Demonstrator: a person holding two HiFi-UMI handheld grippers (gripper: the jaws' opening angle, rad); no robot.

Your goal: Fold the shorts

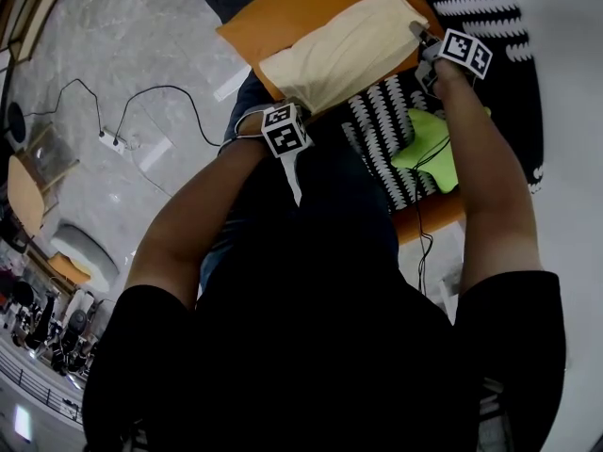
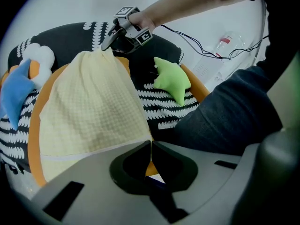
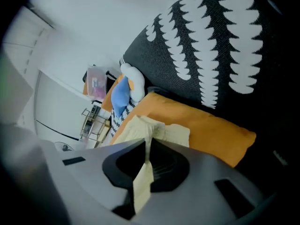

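**Both your grippers pinch the one pair of shorts, one at each end**

Head view: the single pair of pale yellow shorts (image 1: 339, 50) lies stretched over an orange cushion (image 1: 283, 12). Your left gripper (image 1: 281, 111) is at its near end and your right gripper (image 1: 421, 38) at its far end. Only this view shows a cable (image 1: 141, 97) looping over the floor. One green star toy (image 1: 429, 144) sits on the black-and-white cover (image 1: 377, 125) beside your right arm.

Left gripper view: the left gripper (image 2: 151, 144) has its jaws pressed together, with the hem corner of the shorts (image 2: 89, 111) right at their tips. Only here do you see one clear bottle (image 2: 222, 46) on the floor. You also see your right gripper (image 2: 108, 43) from the front, nipping the cloth's far end. The star toy (image 2: 171, 81) and one blue-and-white plush (image 2: 21, 83) flank the shorts.

Right gripper view: the right gripper (image 3: 146, 149) has its jaws closed on a fold of the shorts (image 3: 171, 134), and a strip of cloth hangs down between them. Only this view shows one wire rack (image 3: 93, 121), beyond the plush (image 3: 121, 95).
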